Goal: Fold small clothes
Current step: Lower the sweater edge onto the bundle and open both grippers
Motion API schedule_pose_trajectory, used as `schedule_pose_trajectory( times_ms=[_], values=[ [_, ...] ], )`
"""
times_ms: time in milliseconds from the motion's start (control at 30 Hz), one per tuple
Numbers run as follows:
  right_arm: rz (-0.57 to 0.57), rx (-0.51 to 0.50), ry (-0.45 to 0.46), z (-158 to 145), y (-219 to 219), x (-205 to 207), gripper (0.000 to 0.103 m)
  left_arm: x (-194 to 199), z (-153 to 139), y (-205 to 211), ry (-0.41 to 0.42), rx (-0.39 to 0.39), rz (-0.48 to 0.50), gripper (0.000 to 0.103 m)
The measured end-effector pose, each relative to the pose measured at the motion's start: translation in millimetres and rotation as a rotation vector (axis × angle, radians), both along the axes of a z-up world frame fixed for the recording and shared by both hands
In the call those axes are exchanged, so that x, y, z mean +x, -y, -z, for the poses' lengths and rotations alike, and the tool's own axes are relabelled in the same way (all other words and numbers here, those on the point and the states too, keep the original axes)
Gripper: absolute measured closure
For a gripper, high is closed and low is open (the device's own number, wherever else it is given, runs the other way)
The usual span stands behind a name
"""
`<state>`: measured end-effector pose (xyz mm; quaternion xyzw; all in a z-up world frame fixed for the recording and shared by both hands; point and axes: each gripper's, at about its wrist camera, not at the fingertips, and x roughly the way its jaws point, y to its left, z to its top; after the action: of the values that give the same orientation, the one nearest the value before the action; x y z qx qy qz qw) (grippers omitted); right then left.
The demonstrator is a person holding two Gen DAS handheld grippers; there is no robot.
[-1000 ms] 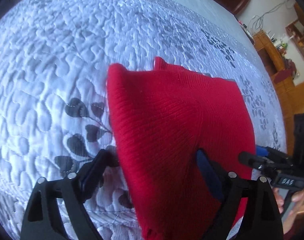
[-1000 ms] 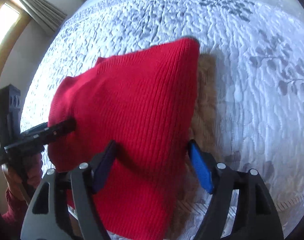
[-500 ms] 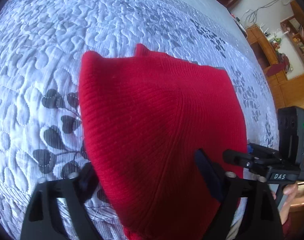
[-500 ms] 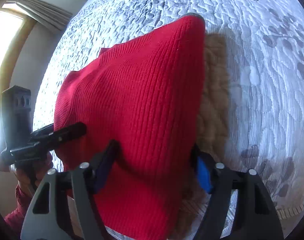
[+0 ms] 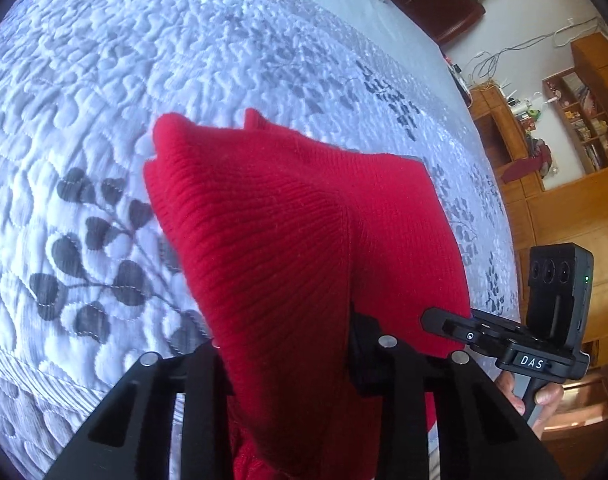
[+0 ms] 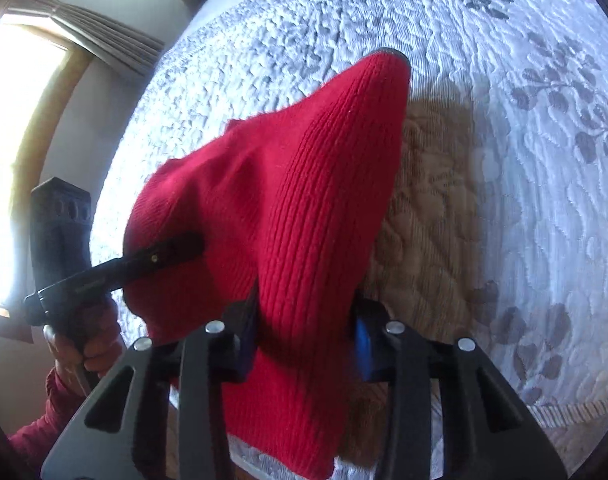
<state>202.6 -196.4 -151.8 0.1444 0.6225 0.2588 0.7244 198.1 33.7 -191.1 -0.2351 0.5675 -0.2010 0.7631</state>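
At the near edge of the left wrist view, the left gripper (image 5: 284, 344) has just been closing, and its jaws now pinch a gathered fold of the red knit garment (image 5: 296, 240) between them. The cloth fills the gap and spills below the fingers toward the camera.

In the right wrist view the right gripper (image 6: 304, 332) has likewise just been closing, and its blue pads (image 6: 362, 346) press on the red knit garment (image 6: 288, 216) from both sides, with a loose hem hanging down past them.

From each grip the garment runs away from the fingers, its long axis pointing toward the far side of the bed. It rises into a peaked ridge between the two grips and narrows to a rounded far corner. That far end appears to touch the bedspread (image 5: 184, 60), though contact is hard to confirm. The knit ribs run along the same near-to-far line.

Each gripper shows in the other's view, clamped on the neighbouring near corner of the garment. A hand (image 6: 84, 348) with a red sleeve holds the left one.

Beyond the garment the white quilted bedspread with grey leaf print stretches away. Wooden shelves (image 5: 576, 120) stand at the far right.
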Motion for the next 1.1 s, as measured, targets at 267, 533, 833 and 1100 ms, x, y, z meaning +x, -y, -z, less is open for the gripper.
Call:
schedule_pose_trajectory(
  times_ms=[267, 533, 833, 1100],
  values=[
    [0.034, -0.010, 0.061, -51, 79, 2, 0.067, 7, -44, 79, 0.067, -0.083, 0.078, 0.070],
    [0.115, -0.068, 0.090, -75, 203, 41, 0.066, 45, -62, 204, 0.132, -0.066, 0.141, 0.070],
    [0.219, -0.056, -0.072, 23, 258, 65, 0.058, 65, 15, 258, 0.009, 0.087, 0.135, 0.064],
    [0.239, -0.021, -0.030, 11, 278, 24, 0.033, 48, 6, 248, 0.017, 0.154, 0.124, 0.041]
  ],
)
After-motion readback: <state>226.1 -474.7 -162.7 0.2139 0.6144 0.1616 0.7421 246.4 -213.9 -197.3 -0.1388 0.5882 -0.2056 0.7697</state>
